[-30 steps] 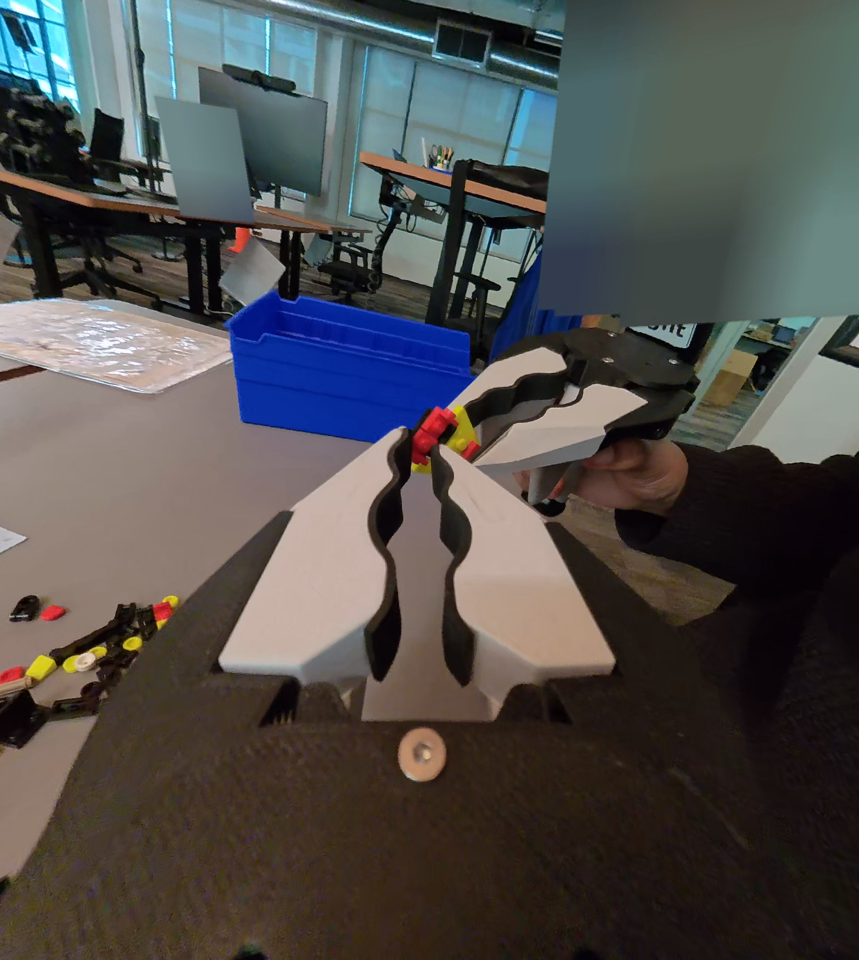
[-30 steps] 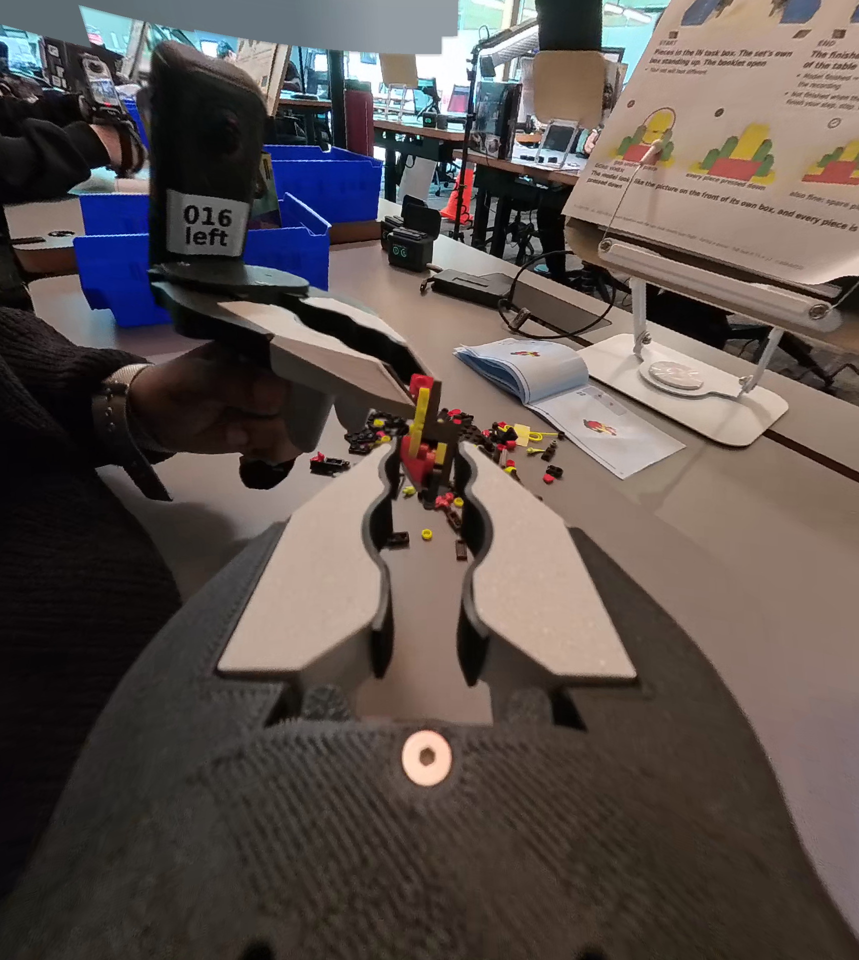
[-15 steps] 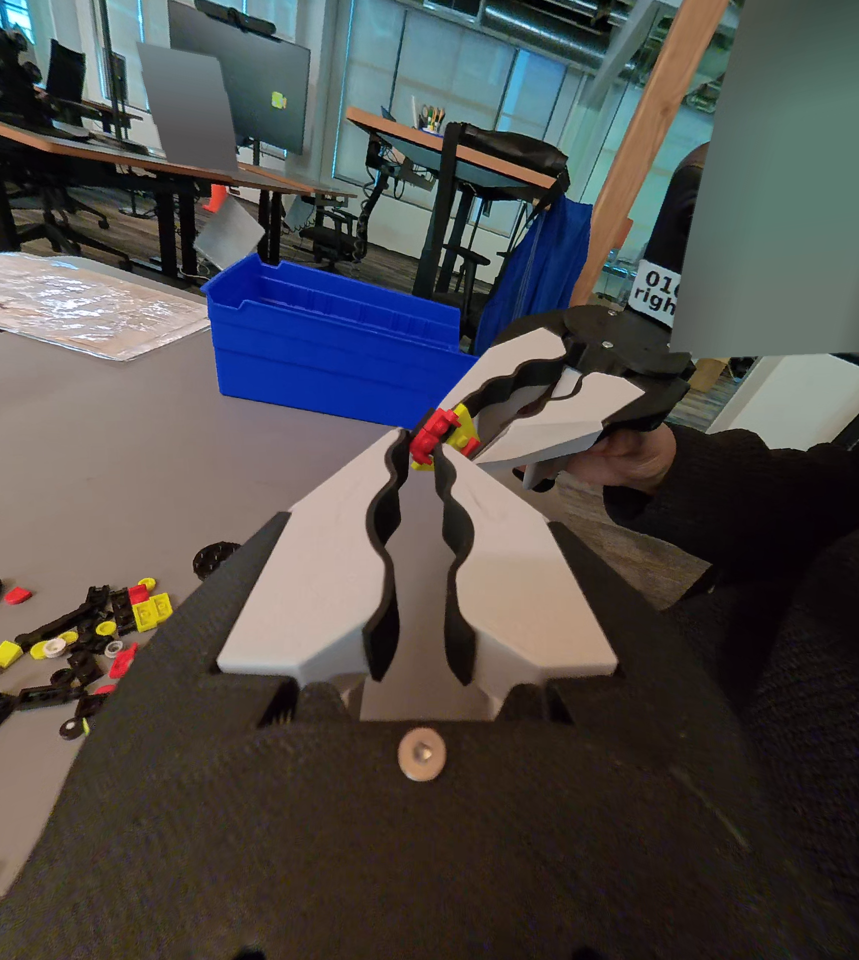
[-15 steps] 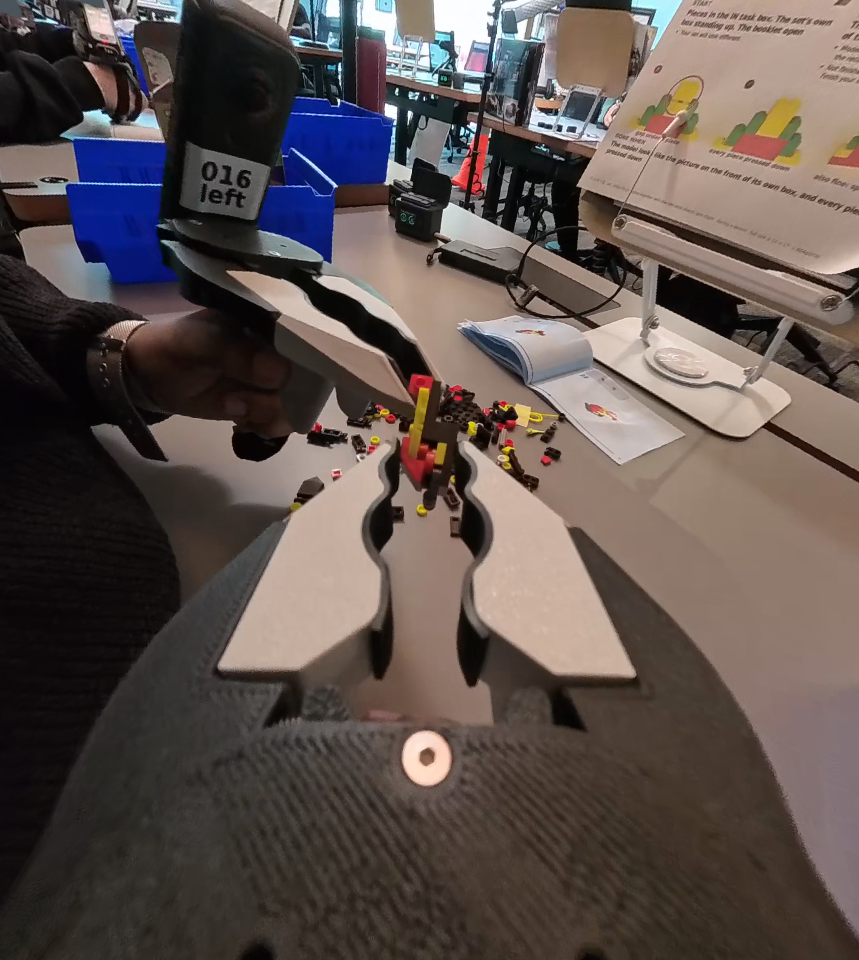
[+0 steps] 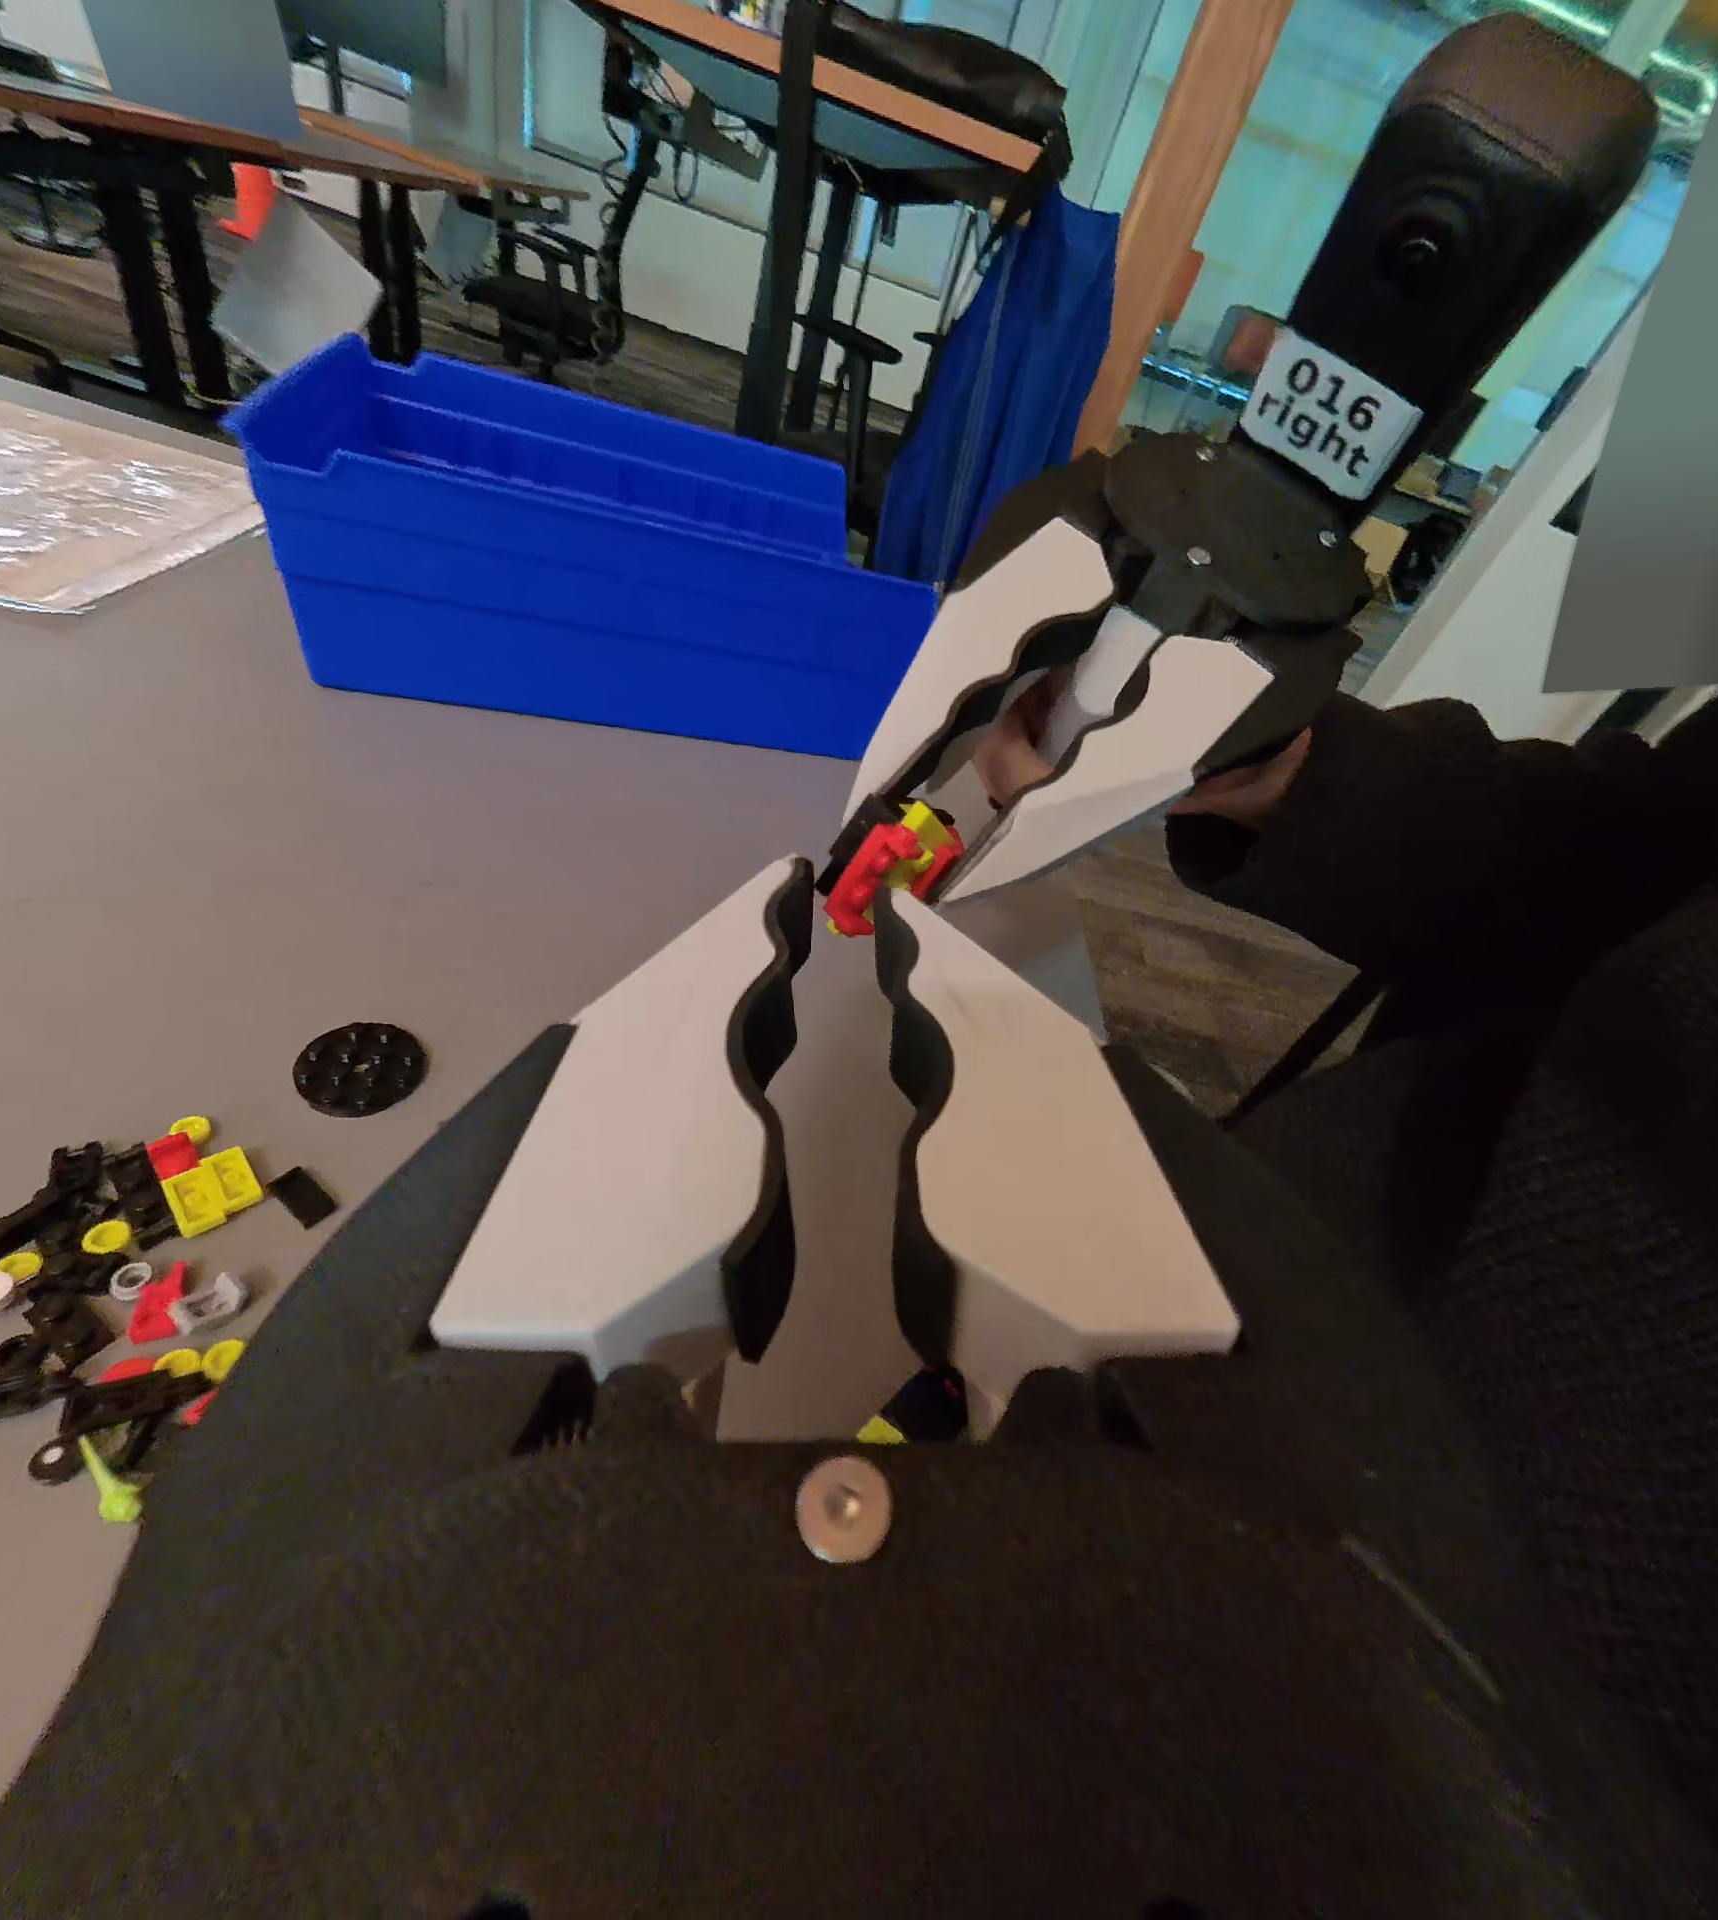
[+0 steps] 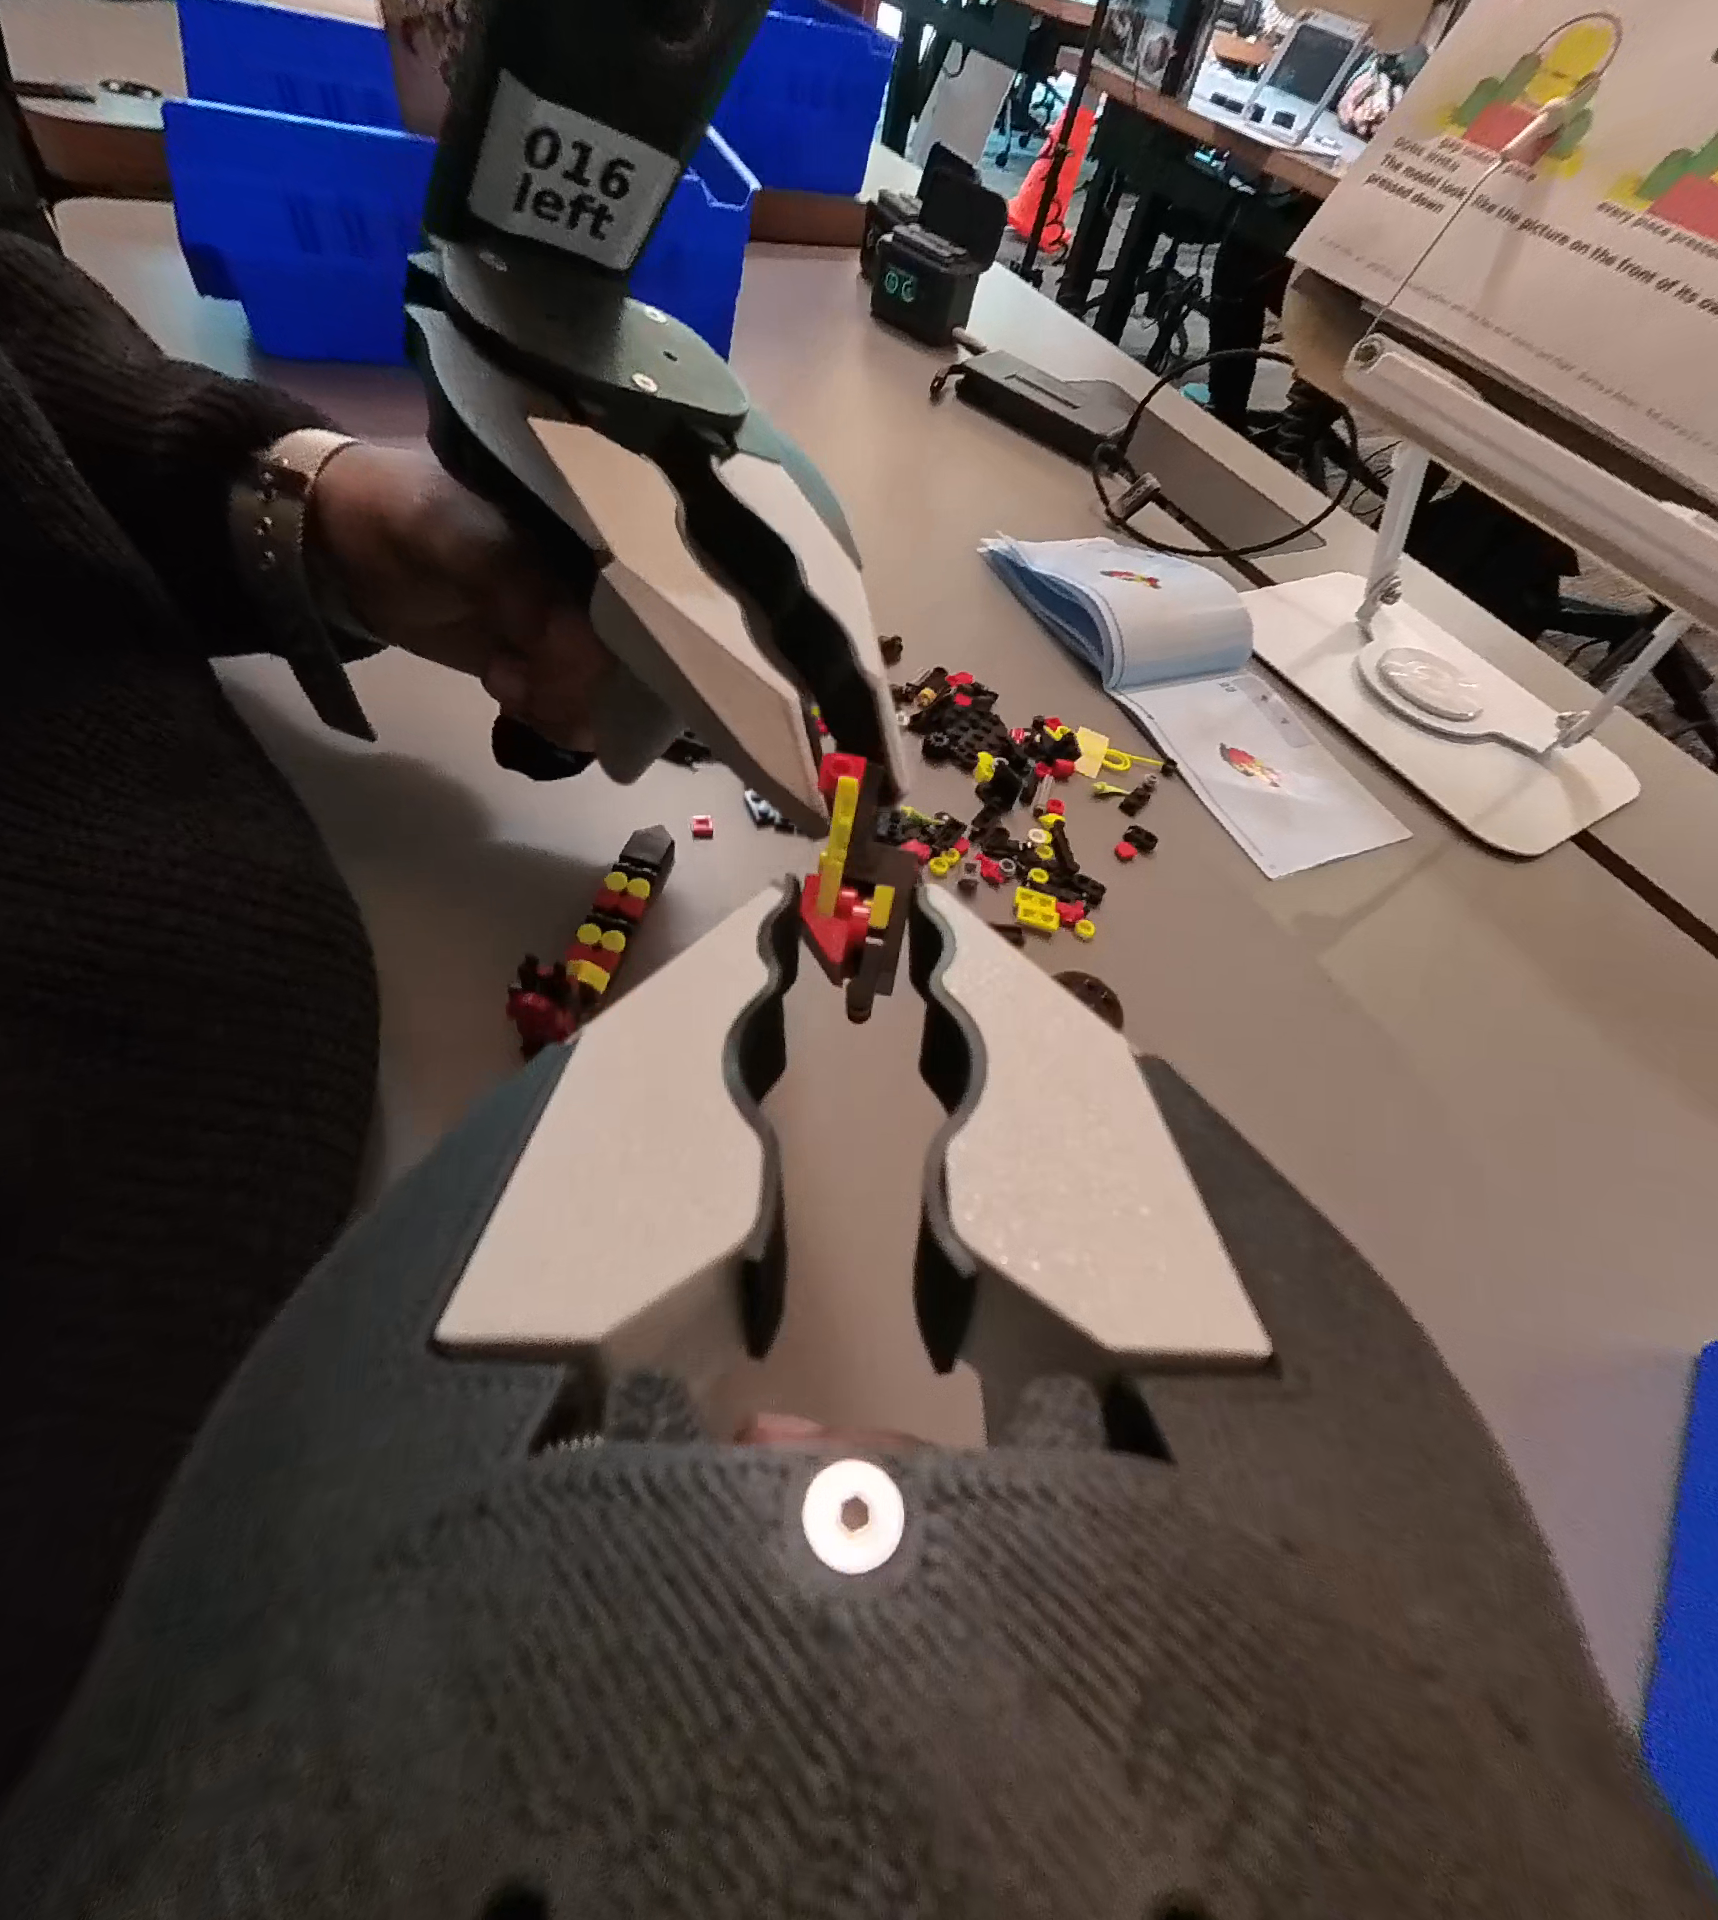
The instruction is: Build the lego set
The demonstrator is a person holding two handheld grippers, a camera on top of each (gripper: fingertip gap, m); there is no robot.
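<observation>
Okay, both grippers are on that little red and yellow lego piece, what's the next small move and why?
Probably squeeze the two ends together to seat the bricks. The right gripper pinches the small assembly's base, the left gripper clamps its top, and it hangs above the table.

Black knit sleeves (image 5: 1520,862); grey-fingered, black-bodied hand-held gripper (image 5: 839,904), silver screw (image 5: 842,1507).

Lego assembly (image 6: 850,894) lower, nearer table (image 6: 1250,1039).

A grey table (image 6: 1302,1039) carries loose bricks (image 6: 1026,821), a booklet (image 6: 1146,623) and blue bins (image 5: 574,582).
</observation>
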